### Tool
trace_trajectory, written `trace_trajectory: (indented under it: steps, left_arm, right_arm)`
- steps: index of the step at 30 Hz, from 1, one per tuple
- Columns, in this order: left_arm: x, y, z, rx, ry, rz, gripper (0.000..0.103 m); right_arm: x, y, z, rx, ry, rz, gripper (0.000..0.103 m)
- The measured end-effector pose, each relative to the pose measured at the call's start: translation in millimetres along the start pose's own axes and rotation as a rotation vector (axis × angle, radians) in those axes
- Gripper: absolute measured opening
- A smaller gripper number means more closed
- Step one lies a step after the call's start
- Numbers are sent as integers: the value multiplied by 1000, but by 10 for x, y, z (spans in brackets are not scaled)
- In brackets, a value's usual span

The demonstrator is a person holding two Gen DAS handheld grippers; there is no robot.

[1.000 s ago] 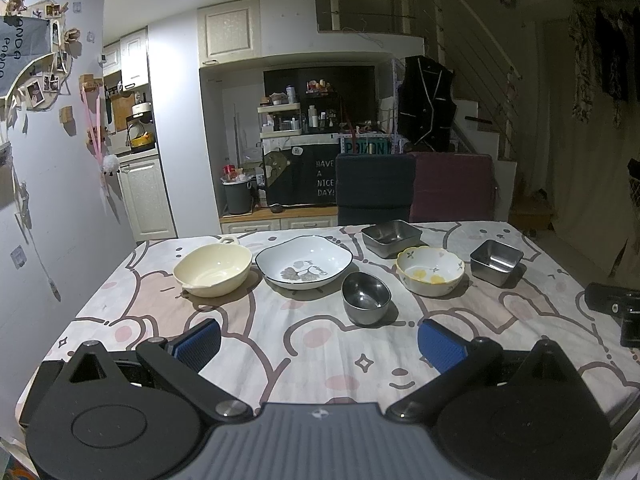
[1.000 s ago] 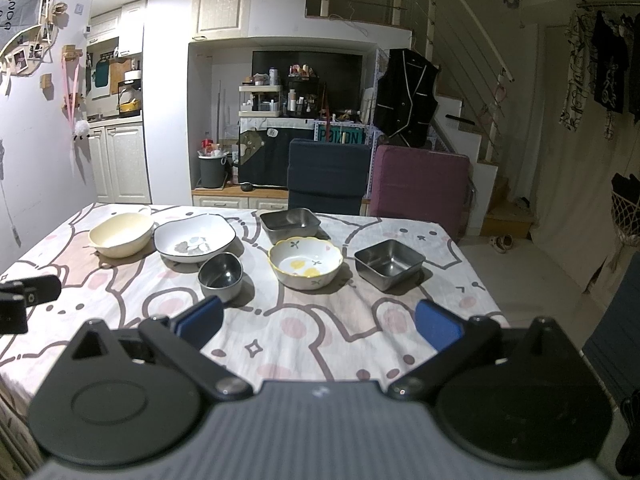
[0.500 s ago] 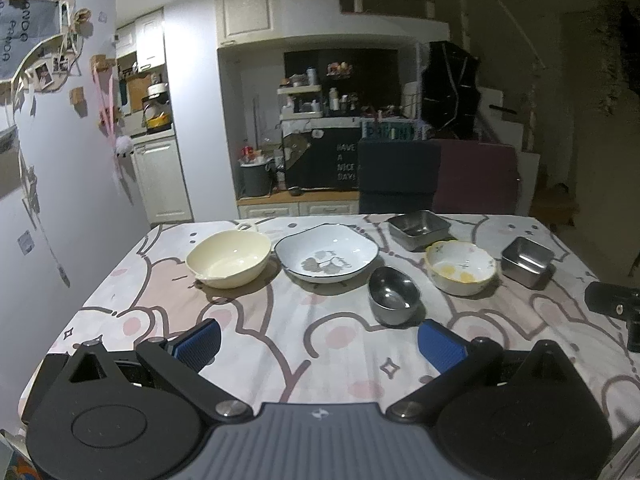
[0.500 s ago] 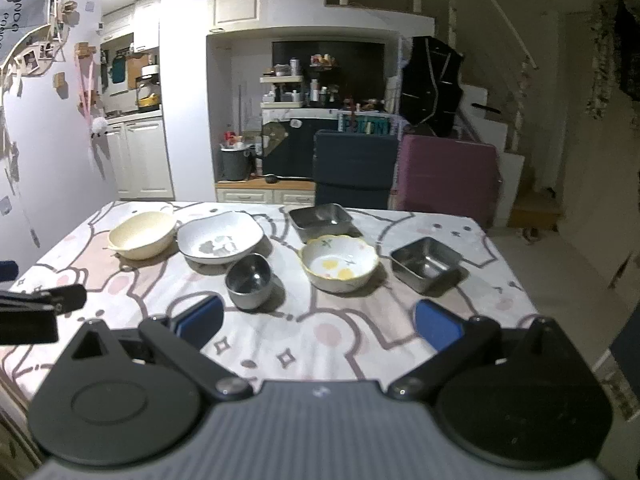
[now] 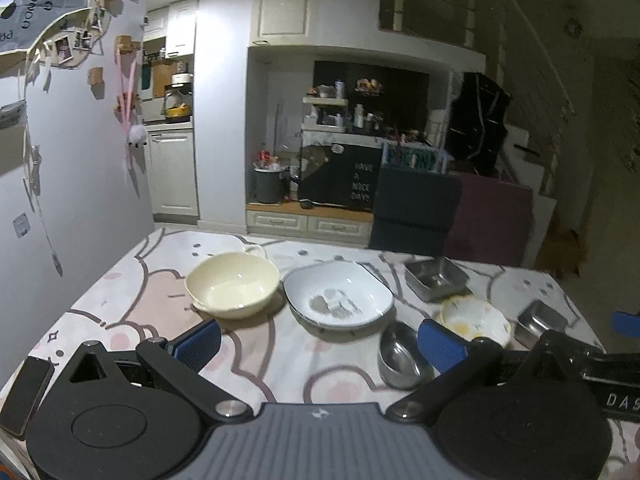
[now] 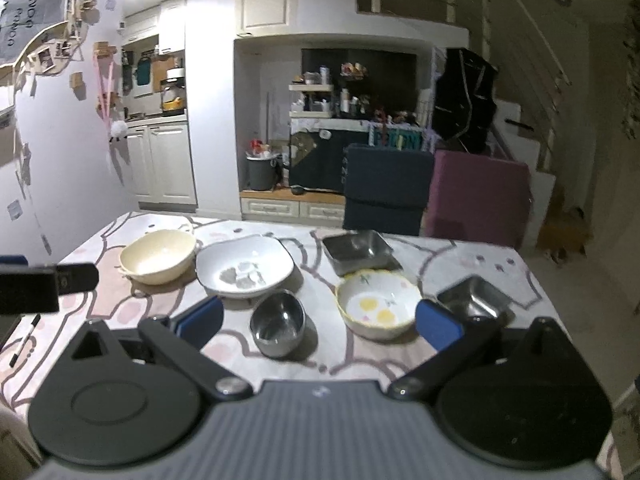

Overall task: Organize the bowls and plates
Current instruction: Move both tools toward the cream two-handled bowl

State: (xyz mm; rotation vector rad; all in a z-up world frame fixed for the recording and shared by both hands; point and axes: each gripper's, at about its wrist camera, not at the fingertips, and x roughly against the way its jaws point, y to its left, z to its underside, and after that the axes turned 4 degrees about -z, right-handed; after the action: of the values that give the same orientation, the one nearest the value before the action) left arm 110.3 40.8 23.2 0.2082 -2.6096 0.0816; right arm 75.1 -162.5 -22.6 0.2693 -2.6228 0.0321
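Six dishes stand on the table. A cream bowl is at the left, beside a white square plate. A small round steel bowl sits nearest me. Right of it is a yellow-flowered bowl. A square steel dish lies behind, another at the right. My left gripper is open above the near table, empty. My right gripper is open too, the round steel bowl just beyond its tips.
The table carries a pink cartoon-print cloth. A dark chair and a maroon chair stand behind it. A black phone lies at the near left edge, a pen nearby. The wall is close on the left.
Both grippers have moved forward and lower over the table, so the dishes appear larger. The left view has swung left, the right gripper's body now close at its right edge. Both stayed open.
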Motion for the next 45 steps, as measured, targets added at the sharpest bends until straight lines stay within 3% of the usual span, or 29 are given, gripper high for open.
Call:
trace_trajectory:
  steps: [14,22,30,35,38,43,45]
  left_arm:
    - [-894,559,-273,114,-7,-153,103]
    - [-1606,936,-133,165,20,-230,103]
    - [-2202,1204,90,225,40,-229,103]
    - [-2501,1303,284,303,64,-230,103]
    - [-2639,1362,407,356,70,-228,103]
    - [-2853,1463,570,417,113,-200,103]
    - [-2942,1509,626,445,134,-197,103]
  right_arm:
    - [-844,253,-545,173,-81,-203,103]
    - [-1621,430,-759,150,-30,-313,103]
    - [-2365,780,-926,188,-43,-402,103]
    - [-2930,1000,-1032,160,-9,-499,103]
    - [-3287,1118,-1049,139,60,-537,103]
    - [-3873,1341,-1069,137,154,-526,103]
    - [-4138,1428,-1071,134,212,-529,90]
